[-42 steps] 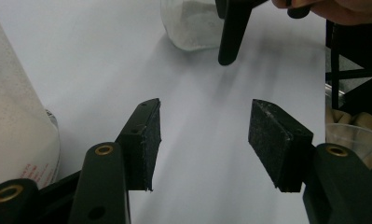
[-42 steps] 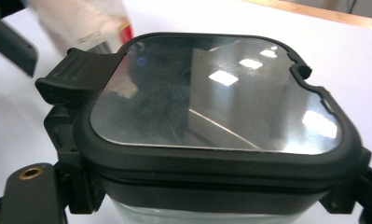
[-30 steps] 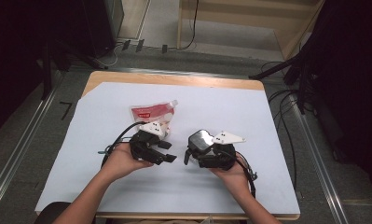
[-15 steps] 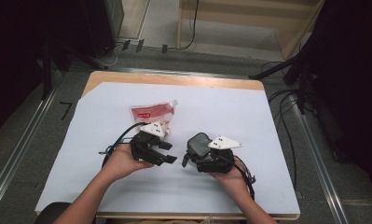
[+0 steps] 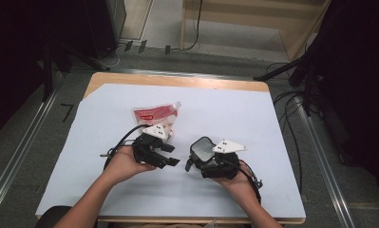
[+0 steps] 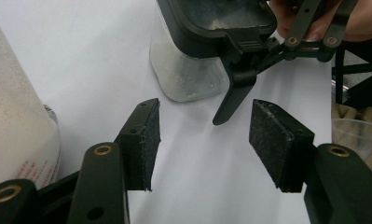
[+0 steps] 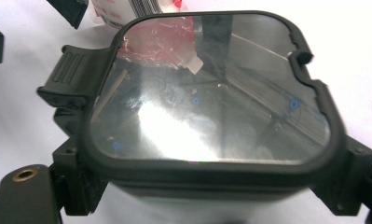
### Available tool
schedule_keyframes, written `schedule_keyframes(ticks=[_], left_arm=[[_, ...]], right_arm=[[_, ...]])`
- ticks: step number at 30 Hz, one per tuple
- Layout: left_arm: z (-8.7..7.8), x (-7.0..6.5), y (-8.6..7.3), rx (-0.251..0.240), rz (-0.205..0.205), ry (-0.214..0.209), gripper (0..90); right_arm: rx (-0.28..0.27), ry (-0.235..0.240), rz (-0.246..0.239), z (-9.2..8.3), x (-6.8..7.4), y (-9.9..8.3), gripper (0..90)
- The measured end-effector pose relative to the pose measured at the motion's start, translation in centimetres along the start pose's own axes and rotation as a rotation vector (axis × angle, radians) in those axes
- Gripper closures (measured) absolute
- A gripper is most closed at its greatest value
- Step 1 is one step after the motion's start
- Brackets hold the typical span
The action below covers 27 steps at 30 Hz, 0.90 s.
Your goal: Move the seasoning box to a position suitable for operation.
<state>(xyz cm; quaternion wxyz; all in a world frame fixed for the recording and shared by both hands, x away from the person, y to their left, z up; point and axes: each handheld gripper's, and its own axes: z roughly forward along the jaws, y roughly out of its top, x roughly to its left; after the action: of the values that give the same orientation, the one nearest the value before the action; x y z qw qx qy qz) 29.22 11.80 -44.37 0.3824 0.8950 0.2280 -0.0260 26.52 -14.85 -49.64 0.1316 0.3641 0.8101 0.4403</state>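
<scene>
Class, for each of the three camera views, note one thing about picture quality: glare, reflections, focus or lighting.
High view: evenly lit white table cover, dark surroundings, soft overall. Left gripper view: the jaw pads are sharp, while the pouch at the left edge is pale and blurred. Right gripper view: the container has a glossy lid that carries a bright white glare patch and mirrors the room and the red pouch.

A wooden table carries a white sheet and a red-white pouch.

Red print on pouch, too blurred to read.
</scene>
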Motion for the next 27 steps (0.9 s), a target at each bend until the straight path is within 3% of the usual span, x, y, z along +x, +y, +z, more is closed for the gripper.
schedule_keyframes(ticks=[4, 8, 12, 19, 25, 26, 27], left_arm=[[0.0, 0.0, 0.0, 0.000, 0.003, 0.004, 44.1], [0.0, 0.1, 0.1, -0.005, 0.007, 0.001, 44.0], [0.1, 0.1, 0.3, -0.010, 0.007, -0.001, 43.9], [0.2, 0.0, 0.9, -0.006, 0.018, 0.004, 43.9], [0.3, 0.0, 1.0, -0.013, 0.025, 0.003, 44.0], [0.3, 0.0, 1.0, -0.009, 0.028, 0.003, 44.1], [0.3, 0.1, 1.0, -0.011, 0.030, 0.008, 44.2]], right_arm=[[0.011, 0.020, 0.009, -1.1, -0.1, 0.0, 13.7], [0.034, 0.078, 0.063, -2.4, -0.9, 0.2, 14.2], [0.028, 0.078, 0.023, -3.9, -1.0, 0.3, 17.2], [0.009, 0.120, 0.006, -6.0, -1.7, 0.1, 41.8], [-0.018, 0.081, 0.002, -6.5, -1.9, 0.3, 51.2], [-0.018, 0.061, 0.003, -6.5, -2.1, 0.2, 58.9], [-0.021, 0.063, 0.009, -6.6, -2.2, 0.1, 60.3]])
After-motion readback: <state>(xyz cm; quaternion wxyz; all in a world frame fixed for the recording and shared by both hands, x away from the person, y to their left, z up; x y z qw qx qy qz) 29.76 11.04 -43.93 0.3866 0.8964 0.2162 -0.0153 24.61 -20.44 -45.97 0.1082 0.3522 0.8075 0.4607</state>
